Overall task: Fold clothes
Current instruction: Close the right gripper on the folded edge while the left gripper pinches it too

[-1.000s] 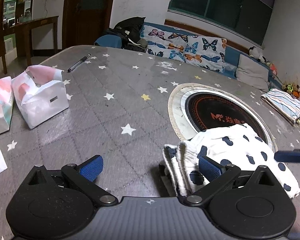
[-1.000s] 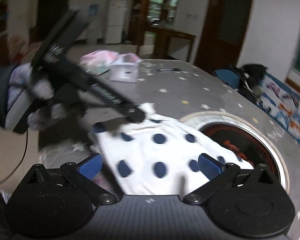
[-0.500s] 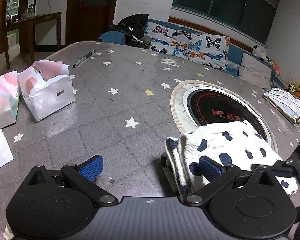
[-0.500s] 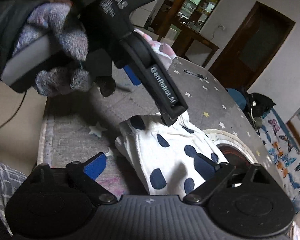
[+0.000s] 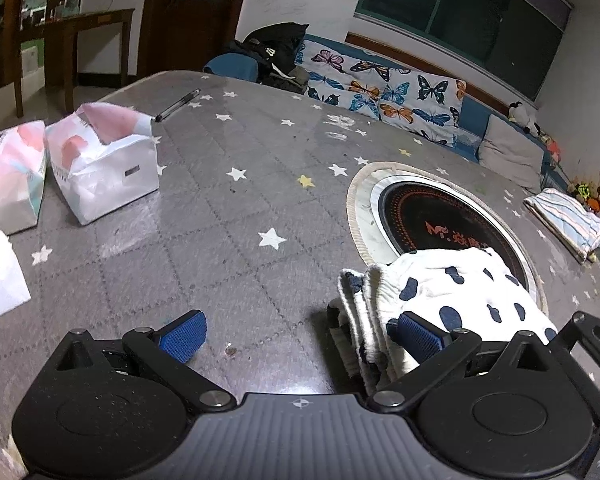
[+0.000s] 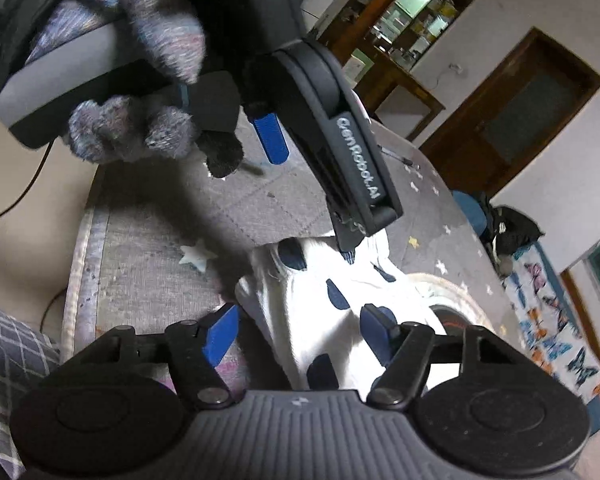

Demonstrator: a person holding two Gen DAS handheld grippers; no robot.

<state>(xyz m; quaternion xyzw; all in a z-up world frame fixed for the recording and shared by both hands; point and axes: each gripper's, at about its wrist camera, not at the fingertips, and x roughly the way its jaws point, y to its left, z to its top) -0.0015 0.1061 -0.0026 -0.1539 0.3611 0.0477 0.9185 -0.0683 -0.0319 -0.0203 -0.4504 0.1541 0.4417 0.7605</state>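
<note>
1. The polka-dot garment (image 5: 456,292) lies folded near the table's (image 5: 228,216) front edge, partly over the round inset cooktop (image 5: 432,216).
2. The left gripper (image 5: 300,334) is spread wide, one pad on the garment's stacked edge, apparently steadying it; it grips nothing.
3. The right gripper (image 6: 300,332) is closing around the near edge, pads not yet pinching.
4. "GenRobot.AI" is printed on the left gripper's body.

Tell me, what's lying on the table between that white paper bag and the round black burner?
Nothing lies there. In the left wrist view, only bare star-patterned table cover stretches from the white paper bag to the round black burner.
</note>
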